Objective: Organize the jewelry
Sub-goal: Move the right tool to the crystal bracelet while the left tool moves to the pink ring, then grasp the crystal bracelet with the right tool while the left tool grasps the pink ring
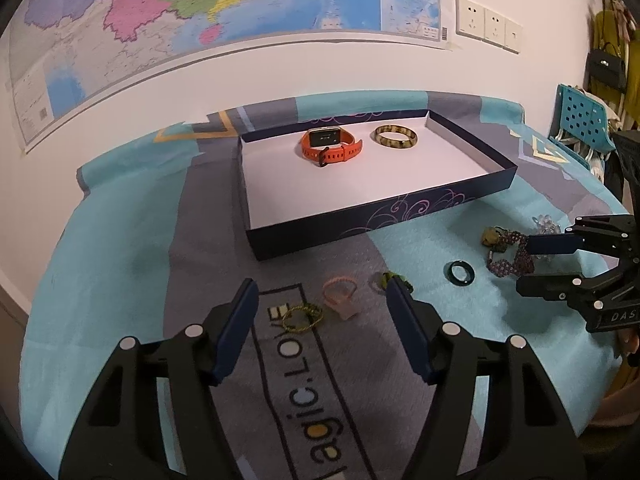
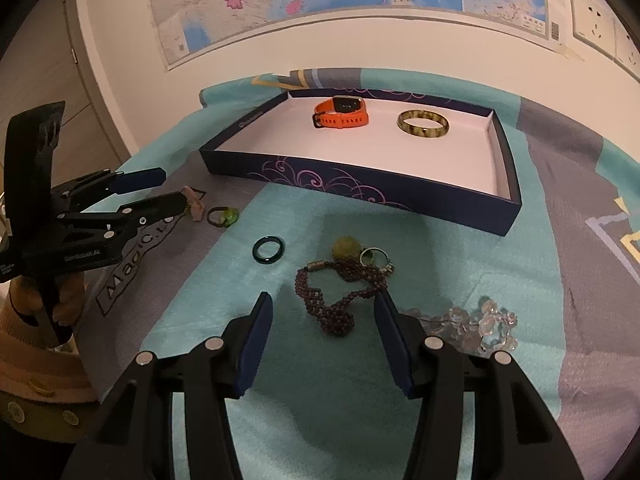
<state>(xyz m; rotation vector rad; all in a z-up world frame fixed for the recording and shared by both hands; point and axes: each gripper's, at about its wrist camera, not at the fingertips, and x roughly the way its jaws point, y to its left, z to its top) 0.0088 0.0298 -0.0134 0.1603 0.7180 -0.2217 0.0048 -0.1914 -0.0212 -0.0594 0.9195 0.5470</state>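
**Operator:** From my left wrist camera I see the left gripper (image 1: 322, 300) with its jaws apart, nothing clamped. Between the fingertips, on the cloth (image 1: 120, 240), lie a pink band (image 1: 340, 300) and a yellow-green braided bracelet (image 1: 302, 317).

**Observer:** And the box?

**Operator:** The navy tray (image 1: 360, 222) sits beyond them, already holding the orange watch (image 1: 331, 146) and the amber bangle (image 1: 396, 137), side by side near its far wall.

**Observer:** What does the right view add?

**Operator:** There my right gripper (image 2: 322, 306) stands spread too, gripping nothing, hovering with the purple beaded bracelet (image 2: 340, 300) lying between its tips. That camera shows the bracelet's clasp, a green bead (image 2: 346, 247) and a metal ring (image 2: 374, 258) just behind it, and a clear crystal piece (image 2: 486, 326) beside the right finger. The left view only catches those partly, behind the gripper's finger.

**Observer:** The dark ring?

**Operator:** The dark green ring (image 2: 269, 250) shows in both views, alone on the cloth, apart from the beads.
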